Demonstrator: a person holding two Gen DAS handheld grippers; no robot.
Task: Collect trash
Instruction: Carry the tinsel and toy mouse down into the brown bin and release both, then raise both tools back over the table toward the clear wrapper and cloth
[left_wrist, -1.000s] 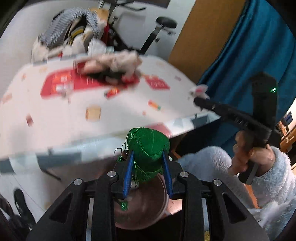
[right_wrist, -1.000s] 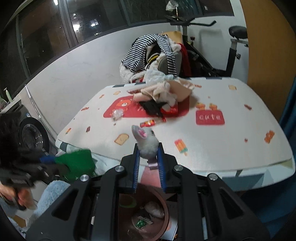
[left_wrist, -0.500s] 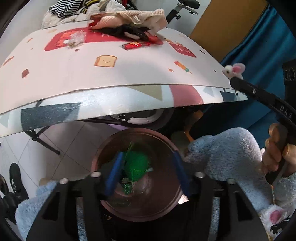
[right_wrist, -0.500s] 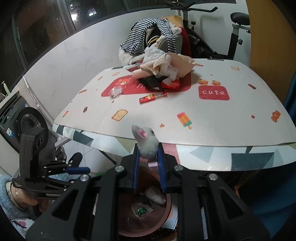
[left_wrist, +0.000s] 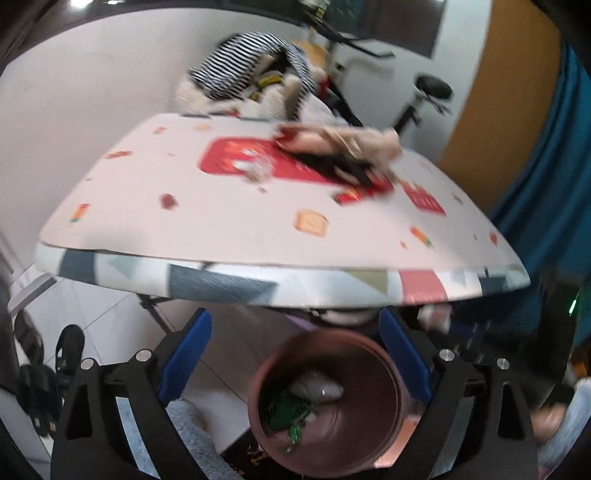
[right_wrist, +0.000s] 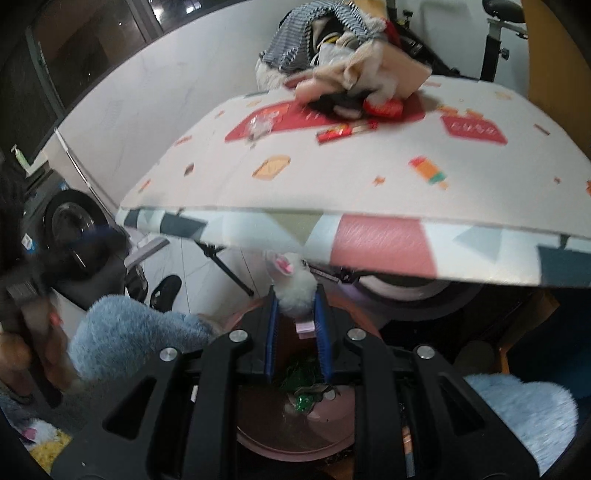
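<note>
Nearest to me, my left gripper hangs over the bin with its jaws spreading wide and nothing between them. Straight below, the green wad lies on the bin floor beside a pale crumpled scrap. A fuzzy blue sleeve shows at the bin's left side.

My right gripper is pinching the small white plush, the one with a pink ear; its blue pads press the plush from both sides, with a pink tag hanging under it. It sits above the bin's near rim, just under the table edge. Down between the right fingers I can see the green wad in the bin. Off to the left in this view, the hand carrying the left gripper is a blur, so I cannot make out more of it.

Further out, the patterned tabletop carries the trash not yet collected: a red wrapper near the middle and a clear crinkled wrapper on the red print. Behind them lies a heap of beige and black cloth. Beyond the table, striped clothing is piled up, and an exercise bike stands against the wall.
</note>
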